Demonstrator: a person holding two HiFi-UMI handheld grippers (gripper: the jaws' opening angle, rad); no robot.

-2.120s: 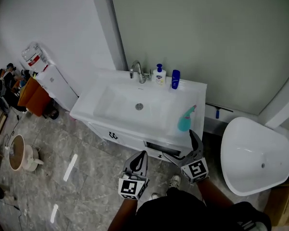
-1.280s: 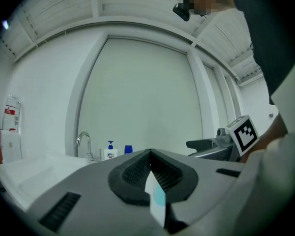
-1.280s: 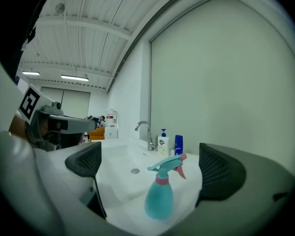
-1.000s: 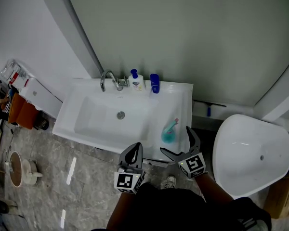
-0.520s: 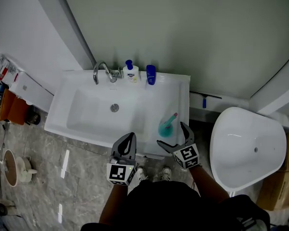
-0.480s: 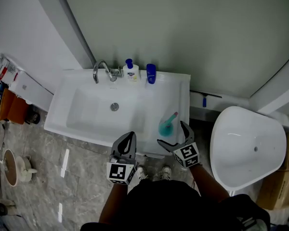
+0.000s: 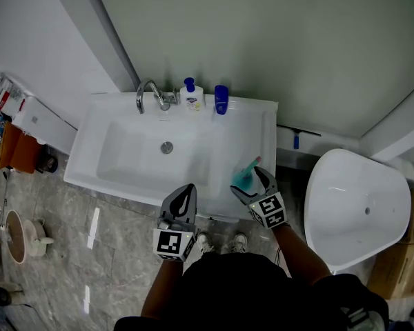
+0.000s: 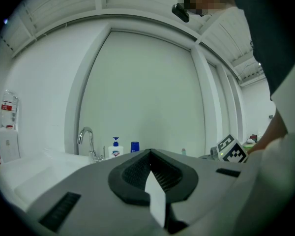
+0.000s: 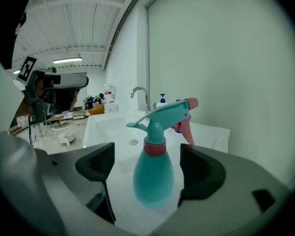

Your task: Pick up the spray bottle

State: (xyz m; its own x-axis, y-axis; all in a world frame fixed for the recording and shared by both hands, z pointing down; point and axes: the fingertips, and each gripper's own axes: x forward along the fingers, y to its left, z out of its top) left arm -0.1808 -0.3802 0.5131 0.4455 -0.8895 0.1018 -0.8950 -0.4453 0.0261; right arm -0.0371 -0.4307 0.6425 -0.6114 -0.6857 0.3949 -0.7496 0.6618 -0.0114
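On sink [image 7: 124,158]: spray bottle [image 7: 243,178] inside closing right tool [image 9: 148,165], apparently untouched.

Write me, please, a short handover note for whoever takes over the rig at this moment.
Left gripper: jaws together, empty, held by the sink's front edge.
Right gripper: jaws have just been closing; the spray bottle stands between them, pads not yet on it.
Bottle: upright on the sink's right-hand ledge.
Done: approach and straddle.
Left: close on the bottle's body and lift.
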